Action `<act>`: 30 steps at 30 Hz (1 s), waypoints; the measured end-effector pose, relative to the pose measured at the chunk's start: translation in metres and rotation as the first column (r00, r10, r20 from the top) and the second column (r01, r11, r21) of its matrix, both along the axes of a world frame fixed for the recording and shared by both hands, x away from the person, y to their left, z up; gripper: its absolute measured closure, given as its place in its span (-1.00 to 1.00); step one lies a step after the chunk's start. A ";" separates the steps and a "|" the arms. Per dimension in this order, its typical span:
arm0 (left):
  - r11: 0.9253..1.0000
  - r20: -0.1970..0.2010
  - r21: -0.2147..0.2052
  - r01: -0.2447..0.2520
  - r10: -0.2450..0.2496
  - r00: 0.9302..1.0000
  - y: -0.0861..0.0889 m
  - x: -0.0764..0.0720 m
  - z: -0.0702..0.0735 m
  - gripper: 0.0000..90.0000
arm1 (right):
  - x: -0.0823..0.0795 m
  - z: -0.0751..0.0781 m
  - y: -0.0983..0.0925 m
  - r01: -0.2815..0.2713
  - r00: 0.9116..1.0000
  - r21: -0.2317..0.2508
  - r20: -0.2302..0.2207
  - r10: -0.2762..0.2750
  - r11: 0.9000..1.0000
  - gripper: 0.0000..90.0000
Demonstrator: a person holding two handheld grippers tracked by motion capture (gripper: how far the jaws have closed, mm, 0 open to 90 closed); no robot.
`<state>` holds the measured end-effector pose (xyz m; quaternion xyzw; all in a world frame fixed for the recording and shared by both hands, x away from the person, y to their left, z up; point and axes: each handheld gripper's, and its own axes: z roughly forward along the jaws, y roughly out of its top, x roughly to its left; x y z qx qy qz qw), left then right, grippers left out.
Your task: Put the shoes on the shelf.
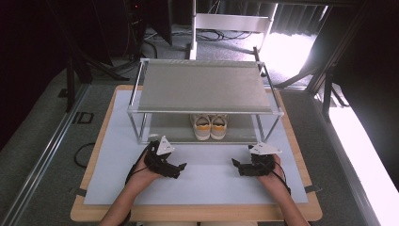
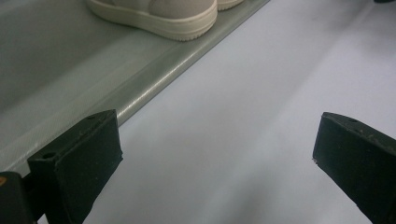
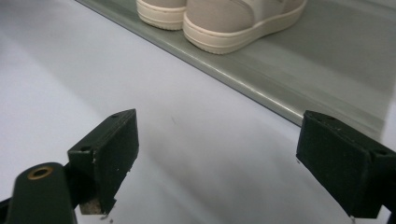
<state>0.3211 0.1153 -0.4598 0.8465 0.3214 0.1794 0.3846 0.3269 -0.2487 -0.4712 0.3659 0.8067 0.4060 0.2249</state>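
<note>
You have 2 grippers over the pale mat (image 1: pixel 207 181), both with jaws spread wide and nothing between them: the left gripper (image 1: pixel 181 167) near 7 o'clock of the shoe rack (image 1: pixel 207 112), the right gripper (image 1: pixel 234 163) near 5 o'clock. The 2 cream sneakers (image 1: pixel 210 126) sit side by side, touching, on the lower of the rack's 2 shelves, heels with yellow tabs facing you, at about 12 o'clock from the gap between your hands. If you mean to lift them out, I would take 1 sneaker per gripper: come in low and level under the upper shelf, keep clear of the front rail (image 3: pixel 243 81), and close each pair of jaws across a heel collar rather than the sole. In the left gripper view the nearest sneaker (image 2: pixel 159 16) lies at 12 o'clock, well apart from the jaws.
</note>
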 end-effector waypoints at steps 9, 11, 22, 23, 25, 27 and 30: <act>0.999 0.000 0.001 -0.032 0.032 0.999 0.016 -0.007 -0.005 -0.98 | -0.006 0.000 -0.018 0.035 0.999 -0.004 0.028 -0.035 0.999 -0.70; 0.999 -0.006 -0.005 -0.042 0.042 0.999 0.020 -0.008 -0.007 -0.98 | -0.007 0.000 -0.024 0.049 0.998 0.009 0.029 -0.049 0.999 -0.70; 0.996 -0.012 -0.033 -0.085 0.085 0.996 0.045 -0.015 -0.015 -0.98 | -0.009 0.000 -0.057 0.130 0.990 0.016 0.044 -0.130 0.991 -0.70; 0.995 -0.010 -0.036 -0.087 0.087 0.996 0.048 -0.016 -0.015 -0.98 | -0.009 0.000 -0.060 0.134 0.990 0.020 0.045 -0.135 0.991 -0.70; 0.994 -0.004 -0.038 -0.102 0.102 0.995 0.052 -0.017 -0.015 -0.98 | -0.009 -0.001 -0.064 0.145 0.988 0.017 0.049 -0.146 0.989 -0.70; 0.992 0.004 -0.042 -0.115 0.116 0.993 0.056 -0.018 -0.015 -0.98 | -0.008 -0.001 -0.068 0.154 0.987 0.022 0.050 -0.155 0.988 -0.70; 0.990 0.013 -0.040 -0.132 0.132 0.991 0.061 -0.020 -0.016 -0.98 | -0.008 -0.001 -0.073 0.164 0.985 0.028 0.051 -0.165 0.986 -0.70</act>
